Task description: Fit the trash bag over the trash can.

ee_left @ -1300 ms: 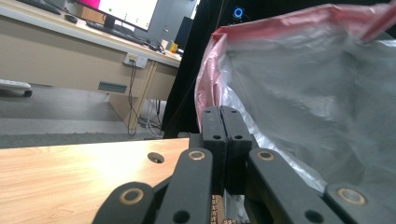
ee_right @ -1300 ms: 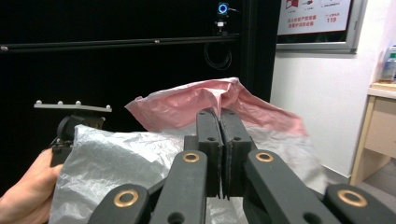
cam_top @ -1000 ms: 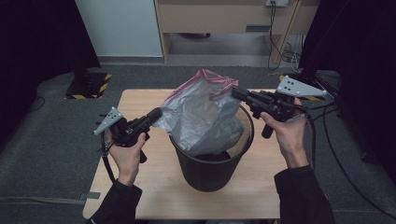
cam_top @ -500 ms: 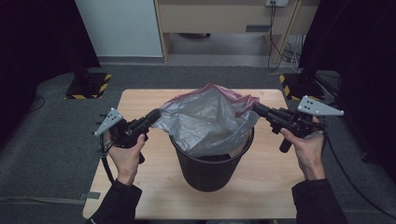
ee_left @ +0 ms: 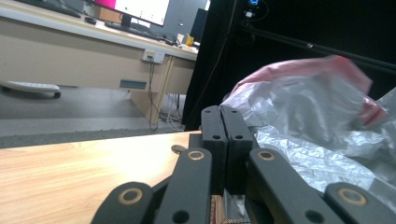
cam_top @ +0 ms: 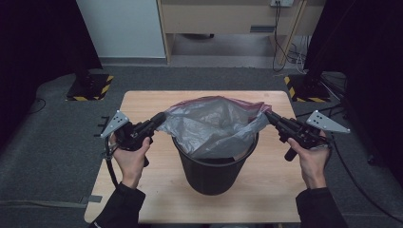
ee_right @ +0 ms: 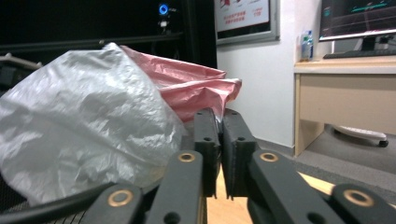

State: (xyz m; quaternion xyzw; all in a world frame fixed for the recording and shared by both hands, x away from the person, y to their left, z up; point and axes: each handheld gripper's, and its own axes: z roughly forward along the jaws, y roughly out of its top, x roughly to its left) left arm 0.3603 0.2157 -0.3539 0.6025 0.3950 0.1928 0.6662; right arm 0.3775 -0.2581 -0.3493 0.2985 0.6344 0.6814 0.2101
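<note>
Stretching the bag (cam_top: 214,126) over the bin (cam_top: 214,168), I kept my left gripper (cam_top: 160,118) clenched on its edge. My right gripper (cam_top: 269,115) had just been opening slightly, probably still pinching plastic; lowering both sides evenly mattered.

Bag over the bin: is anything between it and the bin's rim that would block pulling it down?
Nothing visible does. The bag hangs spread over the black bin, held at opposite edges by the left gripper and right gripper, whose jaws have just been opening slightly.

Black sleeves (cam_top: 119,209); black jaws with brass-ringed pivots (ee_left: 196,155).
</note>
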